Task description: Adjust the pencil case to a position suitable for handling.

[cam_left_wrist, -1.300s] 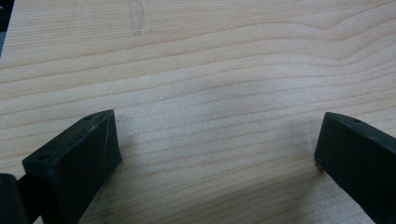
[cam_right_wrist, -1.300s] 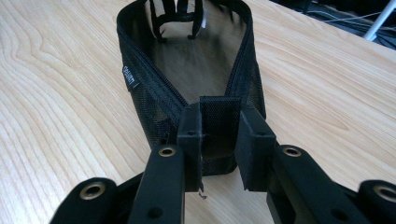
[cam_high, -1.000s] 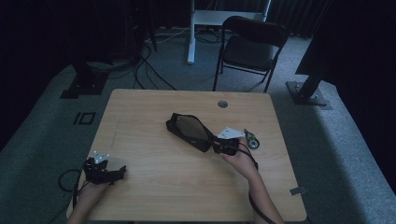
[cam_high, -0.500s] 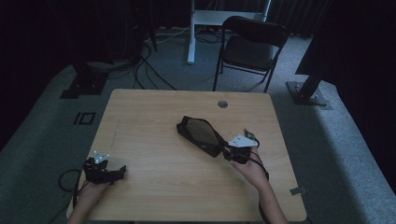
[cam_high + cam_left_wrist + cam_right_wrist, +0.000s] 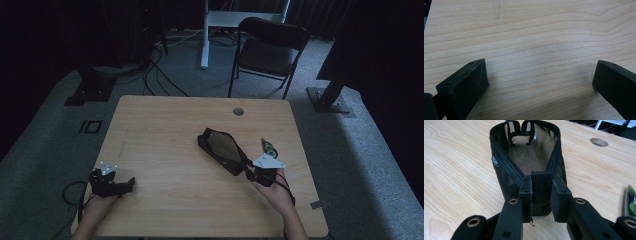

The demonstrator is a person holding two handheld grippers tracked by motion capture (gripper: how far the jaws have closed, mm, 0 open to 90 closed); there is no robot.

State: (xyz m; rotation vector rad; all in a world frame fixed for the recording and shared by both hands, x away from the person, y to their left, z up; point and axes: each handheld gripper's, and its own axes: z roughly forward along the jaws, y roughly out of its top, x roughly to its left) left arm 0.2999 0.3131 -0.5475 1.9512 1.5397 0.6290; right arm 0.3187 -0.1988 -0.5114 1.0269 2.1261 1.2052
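Note:
A black mesh pouch (image 5: 222,149) with an open zip lies on the wooden table (image 5: 165,130), right of centre. My right gripper (image 5: 248,173) is shut on the fabric tab at the pouch's near end; in the right gripper view the pouch (image 5: 529,157) opens away from me and the tab sits pinched at my right gripper (image 5: 541,195). My left gripper (image 5: 131,186) rests at the table's front left, open, and in the left gripper view my left gripper (image 5: 540,80) has only bare wood between its jaws.
A small green packet (image 5: 269,148) lies just right of the pouch, seen also as a green packet (image 5: 631,202) at the right edge. A round cable hole (image 5: 238,111) is at the table's far side. A folding chair (image 5: 270,50) stands beyond the table.
My right gripper has pulled the pouch toward the right and nearer the front edge. The left gripper has stayed where it was.

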